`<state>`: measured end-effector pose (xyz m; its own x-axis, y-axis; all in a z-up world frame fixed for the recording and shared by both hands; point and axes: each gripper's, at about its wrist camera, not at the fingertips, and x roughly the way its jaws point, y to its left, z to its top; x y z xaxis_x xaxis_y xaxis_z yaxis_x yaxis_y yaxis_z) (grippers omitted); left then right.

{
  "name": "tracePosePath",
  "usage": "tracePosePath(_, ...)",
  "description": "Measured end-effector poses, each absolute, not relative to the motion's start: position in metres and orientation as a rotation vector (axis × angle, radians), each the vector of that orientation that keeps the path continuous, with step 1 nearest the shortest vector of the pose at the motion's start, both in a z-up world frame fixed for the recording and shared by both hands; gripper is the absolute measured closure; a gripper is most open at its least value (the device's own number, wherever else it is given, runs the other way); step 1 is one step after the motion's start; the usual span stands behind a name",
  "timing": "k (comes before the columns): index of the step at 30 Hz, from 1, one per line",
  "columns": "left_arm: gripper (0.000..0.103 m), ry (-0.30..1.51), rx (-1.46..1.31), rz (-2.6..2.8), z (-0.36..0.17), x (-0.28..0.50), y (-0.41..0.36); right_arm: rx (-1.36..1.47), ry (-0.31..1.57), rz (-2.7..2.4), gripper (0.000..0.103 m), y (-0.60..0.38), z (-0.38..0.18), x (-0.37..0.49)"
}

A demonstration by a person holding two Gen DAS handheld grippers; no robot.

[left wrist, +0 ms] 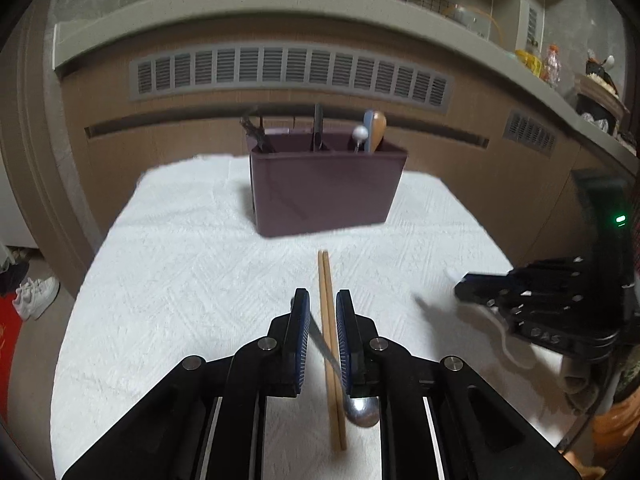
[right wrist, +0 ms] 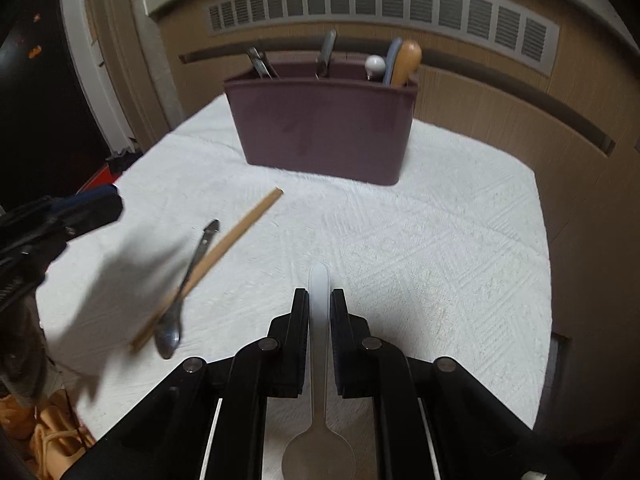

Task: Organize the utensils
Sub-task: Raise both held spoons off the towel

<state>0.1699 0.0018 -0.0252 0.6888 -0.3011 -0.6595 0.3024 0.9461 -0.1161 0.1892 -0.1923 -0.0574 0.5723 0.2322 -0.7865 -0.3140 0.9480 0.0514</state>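
Observation:
A maroon utensil holder (left wrist: 324, 192) (right wrist: 324, 128) stands at the back of the white cloth, with several handles sticking out of its three compartments. A pair of wooden chopsticks (left wrist: 326, 280) (right wrist: 240, 228) lies on the cloth with a metal spoon (left wrist: 362, 412) (right wrist: 168, 340) crossing it. My left gripper (left wrist: 322, 296) (right wrist: 114, 200) hovers above them, its blue pads a narrow gap apart and gripping nothing. My right gripper (right wrist: 319, 294) (left wrist: 460, 290) is shut on the handle of a white spoon (right wrist: 319, 276), whose bowl points back toward the camera.
The cloth-covered table (right wrist: 440, 260) has its edges close on the left and right. A brown cabinet front with grey vents (left wrist: 288, 72) stands right behind the holder. White shoes (left wrist: 36, 298) sit on the floor at the left. An orange cloth (right wrist: 52, 440) lies below the table's near left corner.

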Motion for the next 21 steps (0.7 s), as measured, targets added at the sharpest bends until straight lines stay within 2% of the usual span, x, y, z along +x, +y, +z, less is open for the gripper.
tracePosePath(3,0.085,0.862,0.003,-0.291,-0.041,0.186,0.002,-0.095,0.898,0.317,0.093,-0.192,-0.053,0.181)
tracePosePath(6,0.066,0.984,-0.067,-0.283,-0.058,0.206,0.003,-0.107,0.893,0.297,0.093,-0.192,-0.056,0.177)
tracePosePath(7,0.065,1.012,-0.079,-0.276,-0.063,0.212,0.002,-0.107,0.891,0.298,0.093,-0.192,-0.057,0.176)
tracePosePath(16,0.065,1.099,0.053,-0.142,-0.089,0.257,-0.030,-0.087,0.900,0.340,0.093,-0.189,-0.069,0.174)
tracePosePath(21,0.066,1.088,0.106,-0.157,-0.091,0.265,-0.041,-0.077,0.908,0.338,0.093,-0.194,-0.075,0.174)
